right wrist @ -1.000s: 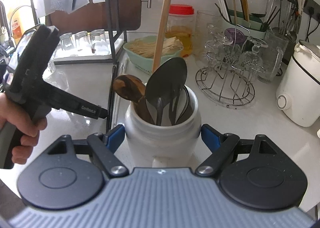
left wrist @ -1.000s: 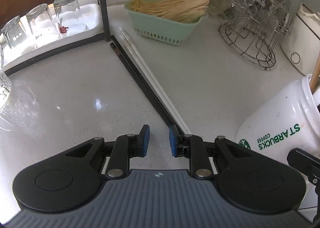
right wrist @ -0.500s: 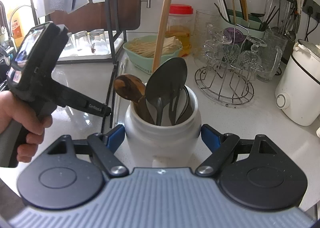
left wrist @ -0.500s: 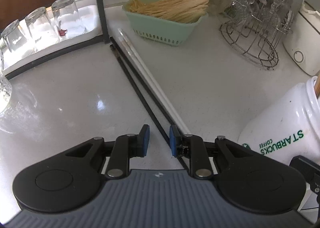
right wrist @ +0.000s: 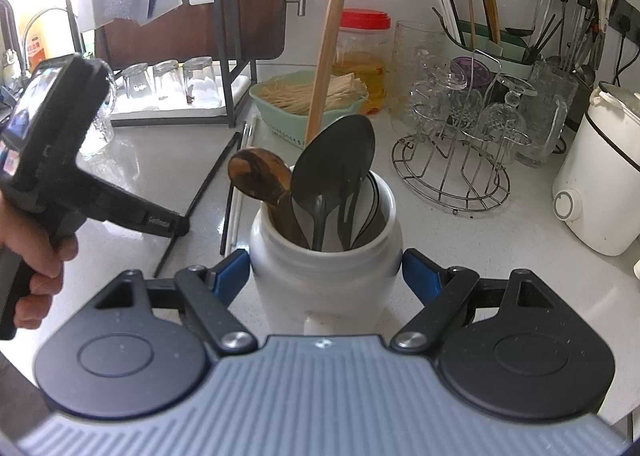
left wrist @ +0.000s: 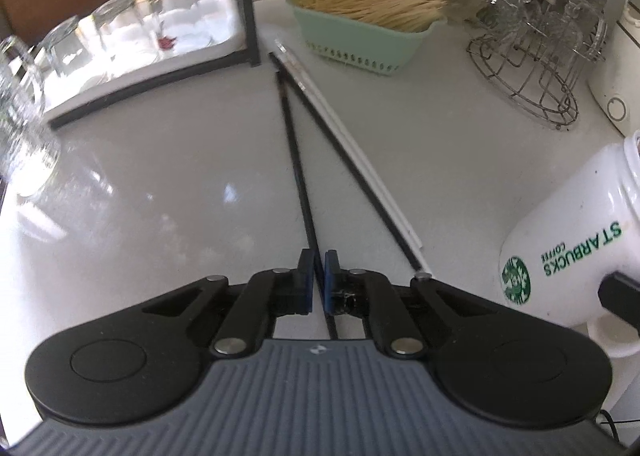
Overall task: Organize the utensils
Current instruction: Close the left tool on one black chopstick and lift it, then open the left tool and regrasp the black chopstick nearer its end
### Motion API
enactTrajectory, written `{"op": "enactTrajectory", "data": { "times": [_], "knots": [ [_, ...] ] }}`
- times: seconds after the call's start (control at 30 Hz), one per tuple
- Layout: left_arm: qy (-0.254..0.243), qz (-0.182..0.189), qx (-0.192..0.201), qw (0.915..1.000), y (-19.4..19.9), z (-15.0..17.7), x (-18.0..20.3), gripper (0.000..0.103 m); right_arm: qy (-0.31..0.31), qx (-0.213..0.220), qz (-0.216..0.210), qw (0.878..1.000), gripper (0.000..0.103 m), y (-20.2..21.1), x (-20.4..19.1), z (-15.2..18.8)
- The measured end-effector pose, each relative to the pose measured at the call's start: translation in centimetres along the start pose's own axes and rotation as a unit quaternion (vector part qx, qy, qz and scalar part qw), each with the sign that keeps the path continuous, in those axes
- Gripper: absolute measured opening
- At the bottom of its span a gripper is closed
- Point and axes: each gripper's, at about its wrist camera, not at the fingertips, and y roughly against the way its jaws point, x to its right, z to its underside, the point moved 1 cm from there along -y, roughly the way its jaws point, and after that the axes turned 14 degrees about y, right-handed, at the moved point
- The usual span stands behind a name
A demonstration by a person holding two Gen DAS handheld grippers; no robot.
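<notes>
My left gripper [left wrist: 319,276] is closing its jaws on a black chopstick [left wrist: 296,160], whose near end is pinched between the blue pads. A second black chopstick [left wrist: 360,184] and a white chopstick [left wrist: 384,196] lie on the counter just to its right. The right wrist view shows the left gripper [right wrist: 176,224] angled down onto that black chopstick [right wrist: 208,180]. My right gripper [right wrist: 324,268] is shut on the white Starbucks jar [right wrist: 324,288], one pad on each side. The jar [left wrist: 568,256] holds a wooden spoon [right wrist: 260,176], a black spoon [right wrist: 336,160] and a long wooden handle [right wrist: 328,56].
Upturned glasses [left wrist: 120,24] stand on a white tray under a black rack post [left wrist: 244,0]. A green basket [left wrist: 360,36] of sticks sits at the back. A wire glass rack [left wrist: 532,68] and a white appliance [right wrist: 600,184] stand right. A utensil caddy [right wrist: 492,44] is behind.
The left gripper's jaws have closed onto one black chopstick, whose near end has swung left, away from the other chopsticks. The right gripper and jar have not moved.
</notes>
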Motion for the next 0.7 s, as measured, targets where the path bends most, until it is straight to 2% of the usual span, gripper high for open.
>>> {"op": "enactTrajectory", "data": {
  "times": [0.27, 0.7],
  "knots": [
    [0.037, -0.020, -0.005, 0.9991, 2.9, 2.4, -2.0, 0.004, 0.011, 0.009, -0.017, 1.000, 0.085, 0.2, 0.2, 0.2],
    [0.065, -0.036, -0.030, 0.9968, 5.8, 5.8, -4.6, 0.004, 0.034, 0.023, -0.050, 0.998, 0.085, 0.5, 0.1, 0.4]
  ]
}}
